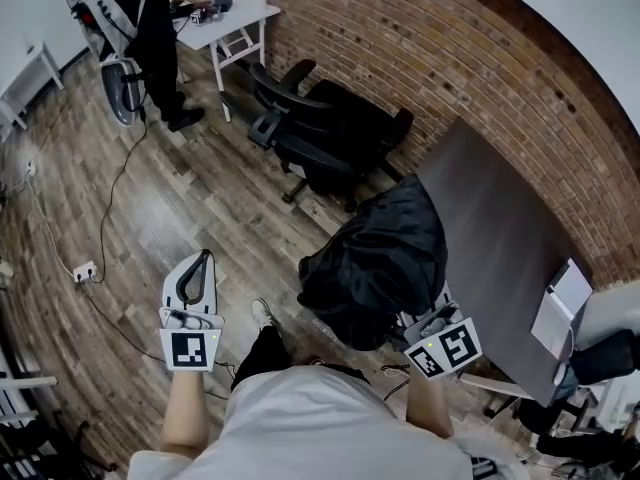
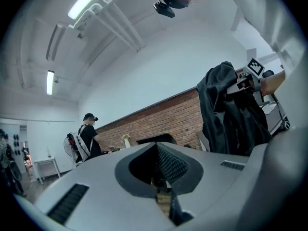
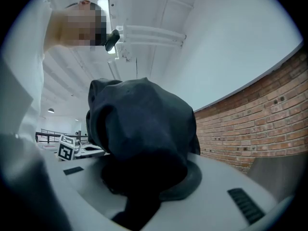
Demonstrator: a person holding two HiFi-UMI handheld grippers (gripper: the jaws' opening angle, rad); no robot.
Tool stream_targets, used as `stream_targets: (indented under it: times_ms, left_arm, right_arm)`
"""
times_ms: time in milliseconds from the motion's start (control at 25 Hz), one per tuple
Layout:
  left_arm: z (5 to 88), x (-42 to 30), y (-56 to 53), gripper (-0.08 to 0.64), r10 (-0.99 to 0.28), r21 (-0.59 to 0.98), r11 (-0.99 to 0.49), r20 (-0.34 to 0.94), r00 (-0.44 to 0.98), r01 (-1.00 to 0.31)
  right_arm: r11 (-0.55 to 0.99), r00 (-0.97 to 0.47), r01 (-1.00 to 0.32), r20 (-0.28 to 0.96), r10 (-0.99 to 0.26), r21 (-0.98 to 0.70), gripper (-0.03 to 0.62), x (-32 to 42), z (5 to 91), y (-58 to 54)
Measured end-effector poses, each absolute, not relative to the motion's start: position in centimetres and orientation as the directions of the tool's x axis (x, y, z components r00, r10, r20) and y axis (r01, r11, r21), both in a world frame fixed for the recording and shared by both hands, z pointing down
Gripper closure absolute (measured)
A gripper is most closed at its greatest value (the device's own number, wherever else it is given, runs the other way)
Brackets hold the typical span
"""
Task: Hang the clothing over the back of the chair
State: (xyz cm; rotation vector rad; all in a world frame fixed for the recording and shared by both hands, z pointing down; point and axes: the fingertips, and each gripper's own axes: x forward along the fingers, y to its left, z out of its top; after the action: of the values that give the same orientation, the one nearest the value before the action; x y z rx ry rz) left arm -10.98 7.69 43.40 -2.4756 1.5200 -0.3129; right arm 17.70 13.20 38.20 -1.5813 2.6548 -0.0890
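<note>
In the head view a black garment (image 1: 380, 258) hangs bunched in the air in front of me, with my right gripper (image 1: 428, 323) shut on its lower right edge. The right gripper view has the dark cloth (image 3: 139, 129) filling the jaws and hiding the fingertips. Beyond the garment, near the brick wall, stands a black office chair (image 1: 325, 133), apart from the cloth. My left gripper (image 1: 206, 258) is held out at the left over the wooden floor, its jaws shut and holding nothing. From the left gripper (image 2: 163, 194) view the garment (image 2: 226, 114) hangs at the right.
A dark table (image 1: 500, 228) stands to the right along the brick wall, with papers (image 1: 565, 303) at its near end. A person in black (image 1: 150, 18) stands at a white table (image 1: 225, 13) far back. A cable and power strip (image 1: 85, 268) lie on the floor at the left.
</note>
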Motion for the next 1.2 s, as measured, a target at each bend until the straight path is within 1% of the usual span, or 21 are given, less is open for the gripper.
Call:
stream_targets:
  times_ms: [120,280,560,760,920,1080,1200]
  left_arm:
    - [43.4,-12.8,3.2,0.537,-0.89,-0.27,-0.452,0.066,0.452,-0.85]
    - [42.9,-14.9,-2.2,0.537,-0.88,-0.245,-0.465,0.021,0.474,-0.851]
    - [43.8,-17.9,-8.7,0.537,-0.865,-0.192,-0.498,0.04,0.501,-0.845]
    - [43.9,-16.4,-11.4,0.537,-0.845,-0.183,-0.531,0.046,0.532,-0.828]
    - [43.6,-14.6,-13.1,0.537,-0.843,-0.196,-0.535,0.058,0.534,-0.822]
    - [41.8,-13.6,-14.7,0.537,-0.854,-0.257,-0.511,0.039,0.52,-0.82]
    - [41.4,-13.0,-15.3,0.537,-0.857,-0.293,-0.505,0.052,0.513,-0.812]
  right_arm:
    - [0.469,-0.47,-0.881,-0.006,-0.883,-0.067,0.492,16.2,37.6,9.3]
    - [0.452,-0.454,-0.89,0.006,-0.891,-0.06,0.491,14.5,37.1,5.1]
    - [0.424,-0.426,-0.902,0.011,-0.905,-0.085,0.489,11.6,36.3,-0.4]
    - [0.431,-0.434,-0.897,0.017,-0.901,-0.096,0.489,11.3,36.2,-2.8]
    - [0.466,-0.469,-0.88,0.019,-0.883,-0.094,0.488,11.5,36.5,-4.7]
    - [0.521,-0.522,-0.849,-0.009,-0.853,-0.095,0.488,11.6,36.7,-6.8]
    - [0.547,-0.548,-0.833,-0.018,-0.836,-0.08,0.488,11.7,36.8,-8.4]
